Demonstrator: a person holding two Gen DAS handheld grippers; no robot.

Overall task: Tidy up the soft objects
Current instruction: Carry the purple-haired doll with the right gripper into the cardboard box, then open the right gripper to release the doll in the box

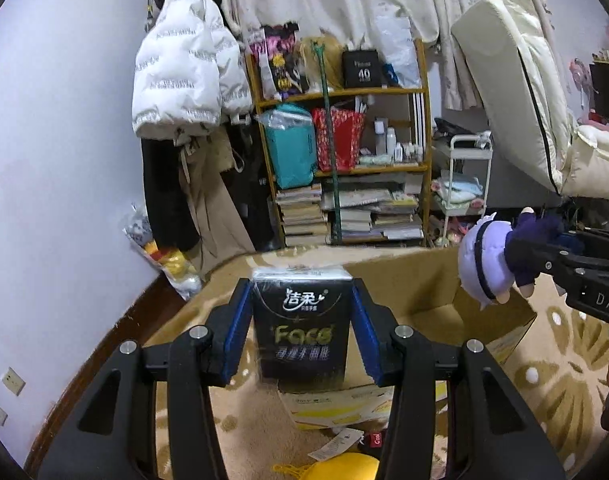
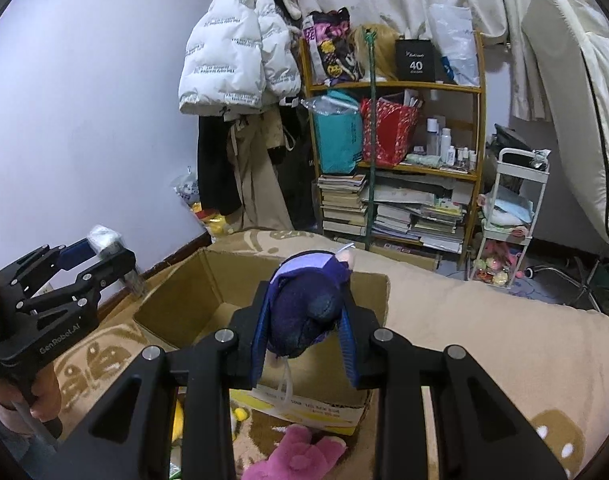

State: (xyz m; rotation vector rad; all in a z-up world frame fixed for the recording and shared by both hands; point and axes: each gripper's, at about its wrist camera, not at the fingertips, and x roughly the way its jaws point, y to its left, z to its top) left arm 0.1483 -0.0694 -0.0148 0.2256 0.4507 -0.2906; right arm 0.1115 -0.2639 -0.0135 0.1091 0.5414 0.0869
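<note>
Pack (image 1: 302, 320) — plush (image 2: 308, 312) — between fingers (image 1: 240, 320)

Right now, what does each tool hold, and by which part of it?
The left tool grips a black tissue pack by its two long sides. The right tool grips a purple plush doll by its body.

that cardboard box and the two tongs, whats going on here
A person is tidying soft things into an open cardboard box on a patterned rug. The left tongs are shut on a black pack of tissues, held in front of the box. The right tongs are shut on a purple plush doll, held over the box's near edge. Neither item is in the box yet. A pink plush and a yellow one lie on the rug.
</note>
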